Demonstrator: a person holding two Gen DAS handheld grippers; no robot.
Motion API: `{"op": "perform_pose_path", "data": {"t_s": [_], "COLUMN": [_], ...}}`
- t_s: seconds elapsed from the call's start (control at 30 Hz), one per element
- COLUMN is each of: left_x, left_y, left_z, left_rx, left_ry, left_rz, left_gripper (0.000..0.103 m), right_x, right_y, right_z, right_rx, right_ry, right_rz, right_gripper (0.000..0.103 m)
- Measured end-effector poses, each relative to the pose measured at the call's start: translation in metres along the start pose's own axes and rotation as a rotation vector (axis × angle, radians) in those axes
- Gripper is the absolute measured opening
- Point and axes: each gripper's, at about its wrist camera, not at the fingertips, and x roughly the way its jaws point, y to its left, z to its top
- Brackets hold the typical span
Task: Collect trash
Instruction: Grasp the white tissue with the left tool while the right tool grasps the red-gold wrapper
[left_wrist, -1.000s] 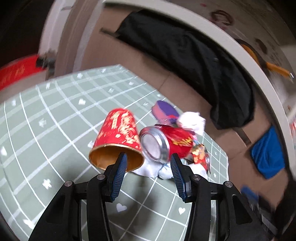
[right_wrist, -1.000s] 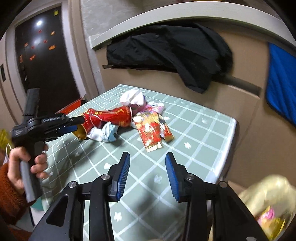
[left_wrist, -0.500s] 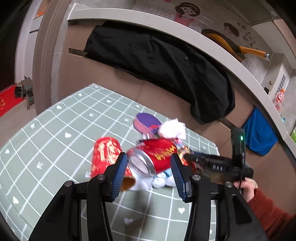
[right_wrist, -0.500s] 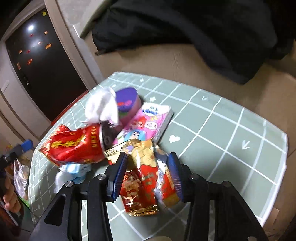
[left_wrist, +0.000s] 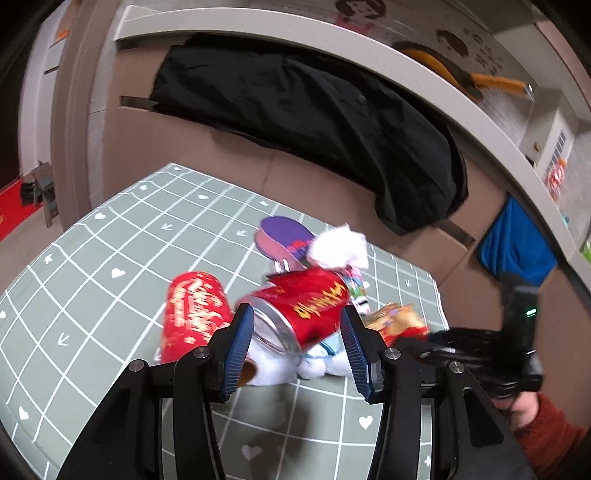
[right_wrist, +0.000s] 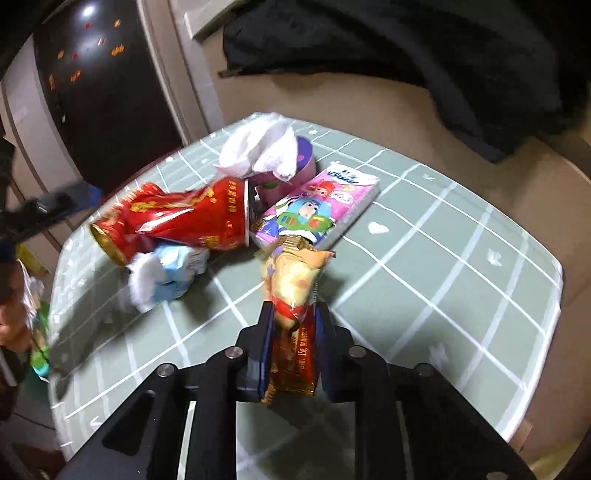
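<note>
Right gripper (right_wrist: 293, 317) pinches the wrapper (right_wrist: 295, 291); left gripper (left_wrist: 297, 339) gapes at the can (left_wrist: 303, 310).
We clamp the wrapper's end so it lifts off the desk (right_wrist: 461, 258); our left fingers straddle the can on the pile mid-desk, holding nothing.

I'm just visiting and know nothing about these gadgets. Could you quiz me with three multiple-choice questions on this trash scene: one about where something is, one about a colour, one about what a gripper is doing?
1. Where does the white tissue lie?
A. on the purple cup
B. under the table
C. in the left gripper

2. What colour is the can?
A. green
B. red
C. black

3. What is the right gripper doing?
A. hanging open over the cloth
B. clamped on the can
C. shut on a snack wrapper

Answers:
1 A: the tissue sits on the cup's top, behind the can.
2 B: its side is red with gold writing.
3 C: both fingers press the wrapper, while the left gripper stands open by the can.
</note>
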Motion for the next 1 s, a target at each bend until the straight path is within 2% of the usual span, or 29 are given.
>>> {"op": "perform_pose_path", "data": {"t_s": [0.13, 0.23, 0.33, 0.4, 0.5, 0.6, 0.63, 0.7, 0.73, 0.83, 1.0], "left_x": [0.007, 0.015, 0.029, 0.047, 0.084, 0.114, 0.121, 0.132, 0.134, 0.119, 0.059], "left_y": [-0.018, -0.030, -0.046, -0.058, -0.069, -0.065, -0.061, -0.055, -0.054, -0.055, -0.068], "left_z": [-0.002, 0.008, 0.024, 0.034, 0.047, 0.053, 0.053, 0.053, 0.051, 0.049, 0.053], "left_rx": [0.059, 0.076, 0.081, 0.100, 0.111, 0.072, 0.054, 0.016, 0.015, 0.008, -0.004], "left_ry": [0.008, -0.002, -0.037, -0.029, -0.003, 0.026, 0.040, 0.066, 0.075, 0.044, -0.080], "left_rz": [0.004, 0.009, 0.021, 0.045, 0.131, 0.222, 0.230, 0.225, 0.235, 0.220, 0.157], "left_gripper": [0.049, 0.049, 0.050, 0.050, 0.050, 0.050, 0.049, 0.038, 0.025, 0.024, 0.023], "right_x": [-0.042, -0.061, -0.068, -0.067, -0.070, -0.075, -0.077, -0.081, -0.083, -0.091, -0.103], "right_y": [-0.013, -0.024, -0.032, -0.037, -0.041, -0.044, -0.045, -0.044, -0.043, -0.043, -0.044], "right_z": [-0.017, -0.028, -0.035, -0.037, -0.043, -0.047, -0.049, -0.051, -0.053, -0.056, -0.057], "right_rx": [0.089, 0.147, 0.178, 0.195, 0.230, 0.250, 0.253, 0.250, 0.245, 0.240, 0.236], "right_ry": [-0.079, -0.114, -0.125, -0.129, -0.139, -0.151, -0.156, -0.161, -0.163, -0.174, -0.197], "right_rz": [-0.003, 0.003, 0.000, 0.005, 0.016, 0.020, 0.021, 0.019, 0.014, 0.006, 0.002], "right_gripper": [0.017, 0.017, 0.017, 0.017, 0.017, 0.017, 0.017, 0.017, 0.017, 0.017, 0.017]}}
